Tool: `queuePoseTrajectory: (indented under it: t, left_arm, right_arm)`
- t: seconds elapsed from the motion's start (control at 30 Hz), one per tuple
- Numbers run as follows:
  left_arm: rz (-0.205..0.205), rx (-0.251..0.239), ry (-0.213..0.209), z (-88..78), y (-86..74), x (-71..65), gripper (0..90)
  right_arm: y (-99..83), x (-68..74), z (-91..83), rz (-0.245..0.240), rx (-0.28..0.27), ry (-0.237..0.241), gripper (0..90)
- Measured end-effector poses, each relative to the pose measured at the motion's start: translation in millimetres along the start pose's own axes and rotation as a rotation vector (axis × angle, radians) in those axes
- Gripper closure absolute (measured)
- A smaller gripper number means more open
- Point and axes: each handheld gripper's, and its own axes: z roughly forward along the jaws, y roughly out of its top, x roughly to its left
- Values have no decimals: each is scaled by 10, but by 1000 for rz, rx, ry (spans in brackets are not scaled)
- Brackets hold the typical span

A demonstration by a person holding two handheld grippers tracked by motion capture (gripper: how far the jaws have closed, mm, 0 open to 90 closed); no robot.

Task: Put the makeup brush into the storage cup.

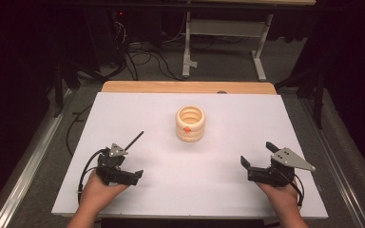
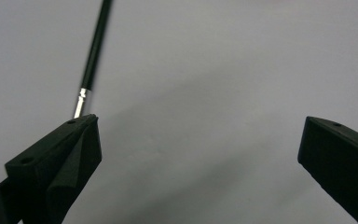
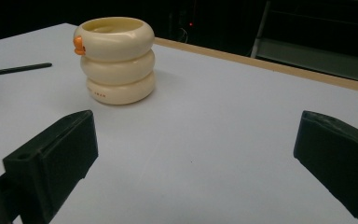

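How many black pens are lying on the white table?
1. The black pen lies on the white table just beyond the left gripper, left of the cream holder. Its silver end sits partly behind that gripper.

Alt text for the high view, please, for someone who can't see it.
A cream ribbed holder with a small orange mark stands upright at the middle of a white table. Nearer the person, the left gripper and right gripper are held low over the table, both open and holding nothing. A thin black pen lies just beyond the left one.
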Motion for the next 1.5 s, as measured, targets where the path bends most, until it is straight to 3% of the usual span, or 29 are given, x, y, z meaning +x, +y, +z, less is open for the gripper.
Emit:
queuePoseTrajectory:
  t: [0.17, 0.3, 0.4, 0.8, 1.5]
  left_arm:
    - [-48, 28, -27, -53, 84, 183, 3]
    - [-62, 60, -20, -62, 143, 259, 2]
    - [-89, 79, -39, -44, 179, 314, 2]
    - [-109, 150, -59, 39, 291, 476, 6]
    - [-56, 325, -63, 330, 467, 592, 31]
  right_arm:
    - [-1, -1, -13, -2, -5, 0, 12]
    - [-4, -11, -11, 5, -3, 3, 12]
    - [-7, -15, -13, 7, -6, 6, 11]
    - [-15, -28, -22, 16, -7, 13, 13]
    - [-26, -48, -21, 34, -10, 24, 13]
